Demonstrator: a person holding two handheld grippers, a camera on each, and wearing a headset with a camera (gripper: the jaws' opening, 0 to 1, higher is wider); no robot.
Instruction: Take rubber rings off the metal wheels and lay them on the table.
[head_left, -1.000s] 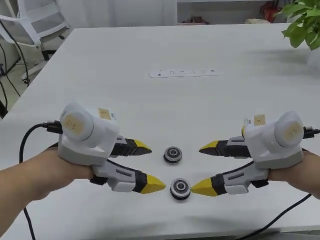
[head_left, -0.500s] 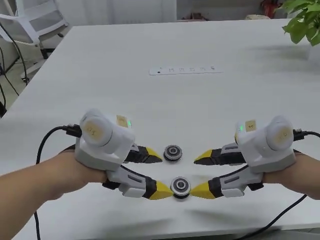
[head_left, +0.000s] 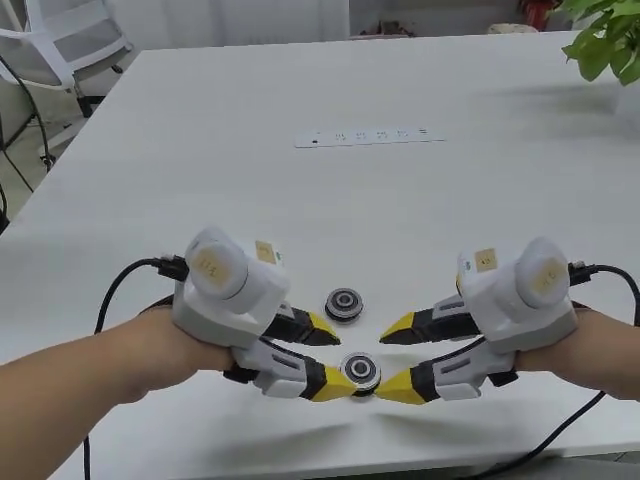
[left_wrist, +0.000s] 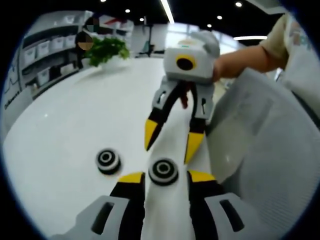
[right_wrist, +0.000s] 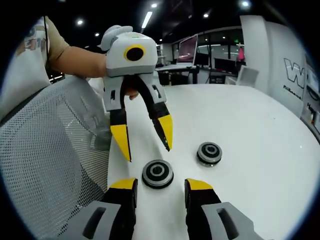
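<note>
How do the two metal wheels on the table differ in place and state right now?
The near wheel lies at the jaw tips of the left gripper and the right gripper, both open. The far wheel lies free, beside both.
The near wheel is closer to the table edge; the far wheel is farther in.
Both lie flat, with dark rubber rings on.

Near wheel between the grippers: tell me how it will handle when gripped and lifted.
The near wheel lies flat, so it probably won't roll unless tipped on edge. It looks metal inside, so likely stiff and heavy for its size. Its black rubber ring should give the jaws grip.
</note>
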